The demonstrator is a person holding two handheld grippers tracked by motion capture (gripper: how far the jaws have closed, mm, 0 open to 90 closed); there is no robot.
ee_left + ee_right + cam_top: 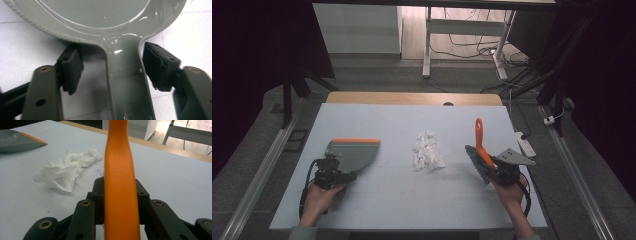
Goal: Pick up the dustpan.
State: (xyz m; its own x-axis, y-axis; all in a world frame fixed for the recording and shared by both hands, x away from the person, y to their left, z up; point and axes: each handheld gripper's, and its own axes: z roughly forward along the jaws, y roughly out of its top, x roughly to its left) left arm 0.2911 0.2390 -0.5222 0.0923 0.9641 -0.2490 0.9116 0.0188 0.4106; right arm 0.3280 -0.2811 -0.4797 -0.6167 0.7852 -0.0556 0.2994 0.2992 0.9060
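A grey dustpan (353,153) with an orange lip lies flat on the left of the white table (412,200). My left gripper (330,165) is open around the dustpan's handle (125,75). The right pad (160,65) sits almost against the handle, and the left pad (72,67) stands off with a gap. My right gripper (493,167) is shut on the orange handle (118,157) of a brush (479,137), whose dark bristles rest at the table. Crumpled white paper (427,150) lies between the two tools, apart from both.
The table's wooden far edge (412,98) runs behind the work area. A white power strip (525,144) lies off the right side. Metal rails flank both sides, and cables and a desk frame (428,45) stand on the floor beyond.
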